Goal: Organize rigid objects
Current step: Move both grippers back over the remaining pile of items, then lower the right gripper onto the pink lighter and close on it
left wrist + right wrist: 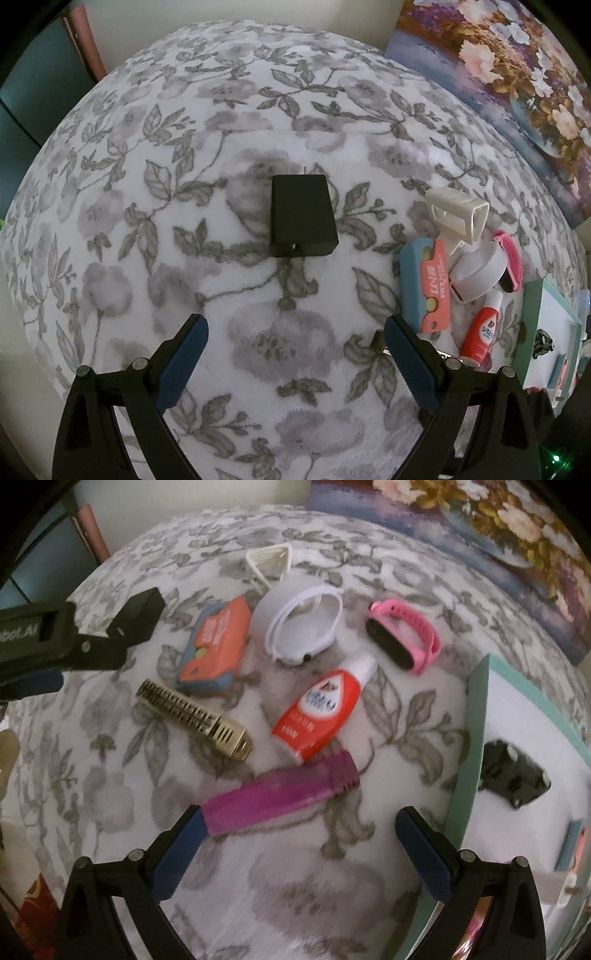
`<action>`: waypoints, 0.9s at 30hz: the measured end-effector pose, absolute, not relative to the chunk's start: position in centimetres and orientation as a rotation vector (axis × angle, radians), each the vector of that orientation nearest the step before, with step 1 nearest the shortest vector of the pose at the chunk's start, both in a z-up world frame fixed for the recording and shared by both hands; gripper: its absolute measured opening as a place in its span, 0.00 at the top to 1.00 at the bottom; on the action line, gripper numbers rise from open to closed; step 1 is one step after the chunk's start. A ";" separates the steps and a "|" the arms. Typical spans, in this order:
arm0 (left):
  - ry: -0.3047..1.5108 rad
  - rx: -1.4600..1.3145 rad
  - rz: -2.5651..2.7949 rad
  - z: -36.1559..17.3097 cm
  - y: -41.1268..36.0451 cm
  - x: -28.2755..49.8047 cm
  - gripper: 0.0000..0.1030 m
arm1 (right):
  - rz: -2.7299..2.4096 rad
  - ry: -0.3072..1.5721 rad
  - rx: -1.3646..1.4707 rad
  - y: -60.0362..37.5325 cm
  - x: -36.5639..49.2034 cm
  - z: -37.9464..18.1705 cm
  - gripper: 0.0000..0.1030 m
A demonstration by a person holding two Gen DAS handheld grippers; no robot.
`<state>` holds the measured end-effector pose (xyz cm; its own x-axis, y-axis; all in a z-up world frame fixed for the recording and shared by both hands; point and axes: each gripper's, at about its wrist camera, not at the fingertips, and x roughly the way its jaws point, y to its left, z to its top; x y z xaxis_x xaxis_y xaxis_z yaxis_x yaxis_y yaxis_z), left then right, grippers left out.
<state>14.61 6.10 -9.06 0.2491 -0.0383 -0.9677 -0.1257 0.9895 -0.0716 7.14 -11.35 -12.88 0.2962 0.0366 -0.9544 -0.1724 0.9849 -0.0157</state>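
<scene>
A black box [301, 216] lies on the floral blanket [184, 184], ahead of my open, empty left gripper [293, 332]. My right gripper [297, 821] is open and empty, just behind a purple case [280, 797]. Beyond it lie a red and white bottle [321, 709], a gold comb-like piece [194, 714], a blue and orange case [214, 646], a white strap [299, 627], a pink wristband [404, 635] and a white clip [271, 563]. The left gripper's body [55, 638] shows at the left of the right wrist view.
A teal-rimmed white tray [476, 738] at the right holds a black toy car [511, 775]. A flower painting [509, 74] leans at the back right. The same pile of objects [461, 273] lies right of the left gripper.
</scene>
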 end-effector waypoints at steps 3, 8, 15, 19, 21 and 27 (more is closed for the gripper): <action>1.319 -0.140 0.061 -9.1 6.1 14.7 0.07 | 0.143 1.246 -0.128 -11.3 8.2 -12.8 0.00; 1.322 -0.125 0.059 -9.1 6.0 14.7 0.07 | 0.141 1.240 -0.111 -11.2 10.3 -12.8 0.00; 1.323 -0.118 0.048 -9.1 5.7 14.7 0.07 | 0.151 1.226 -0.113 -11.7 10.1 -12.5 0.00; 1.327 -0.111 0.051 -9.3 5.7 14.8 0.07 | 0.151 1.220 -0.113 -11.6 10.0 -12.8 0.00; 1.326 -0.108 0.053 -9.2 5.7 14.8 0.07 | 0.154 1.216 -0.115 -11.5 10.1 -12.8 0.01; 1.326 -0.104 0.038 -9.2 5.5 14.9 0.07 | 0.153 1.195 -0.074 -12.1 10.4 -11.8 0.19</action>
<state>14.88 5.45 -9.18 0.2428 -0.0317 -0.9696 -0.0870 0.9947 -0.0543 10.36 -12.14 -11.84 0.3581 0.0795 -0.9303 -0.1576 0.9872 0.0237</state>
